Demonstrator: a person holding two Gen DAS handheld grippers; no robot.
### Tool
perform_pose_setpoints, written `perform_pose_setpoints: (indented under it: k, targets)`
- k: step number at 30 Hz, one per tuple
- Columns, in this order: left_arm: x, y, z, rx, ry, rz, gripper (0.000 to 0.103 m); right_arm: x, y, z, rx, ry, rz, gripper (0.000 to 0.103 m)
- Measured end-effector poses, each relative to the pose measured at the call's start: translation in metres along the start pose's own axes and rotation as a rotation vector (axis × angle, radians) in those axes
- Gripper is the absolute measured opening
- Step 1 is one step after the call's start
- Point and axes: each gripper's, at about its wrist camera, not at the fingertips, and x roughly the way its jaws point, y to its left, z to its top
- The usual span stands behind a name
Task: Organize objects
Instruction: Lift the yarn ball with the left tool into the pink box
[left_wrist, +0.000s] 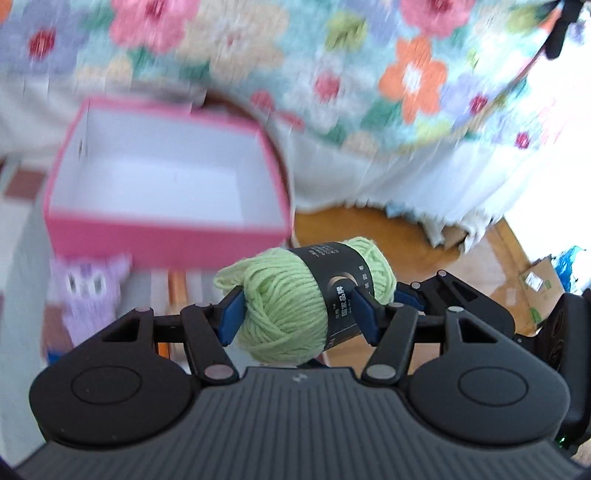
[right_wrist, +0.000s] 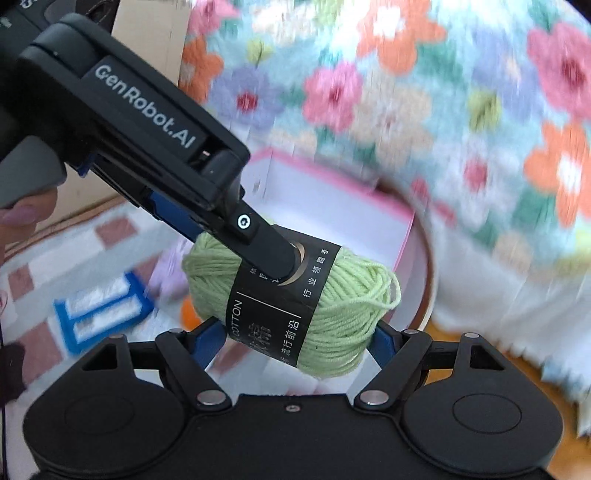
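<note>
A light green yarn ball with a black paper band hangs in the air, held by both grippers at once. My left gripper is shut on it, with one blue pad on the yarn and the other on the band. In the right wrist view the same yarn ball sits endwise in my right gripper, which is shut on its two ends. The left gripper reaches in from the upper left, and one of its fingers presses on the band. An open pink box with a white inside lies just beyond, and its pink rim shows behind the yarn.
A flowered cloth fills the background. A purple plush toy lies left of the box, and a blue-framed item rests on the checked surface. A round wooden top and a cardboard box are at the right. A person's thumb grips the left handle.
</note>
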Motion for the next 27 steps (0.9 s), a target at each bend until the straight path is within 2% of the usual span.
perform_pose_setpoints:
  k: [3,6,10,16,27]
  targets:
    - [-0.008,-0.005,0.034,0.043,-0.037,0.021,0.061,0.001,-0.016,0.032,0.010,-0.037,0.008,0.084]
    - [-0.005,-0.003,0.067,0.073,-0.053,0.050,0.062,0.013,-0.033,0.057,0.021,-0.029,0.025,0.084]
    - [0.011,0.017,0.099,0.070,-0.014,0.089,0.063,0.050,-0.048,0.084,0.056,0.024,0.062,0.083]
    - [0.064,0.062,0.133,0.026,0.036,0.121,0.063,0.122,-0.069,0.090,0.183,0.102,0.108,0.082]
    - [0.164,0.145,0.148,-0.149,0.151,0.142,0.064,0.234,-0.073,0.076,0.251,0.236,0.095,0.082]
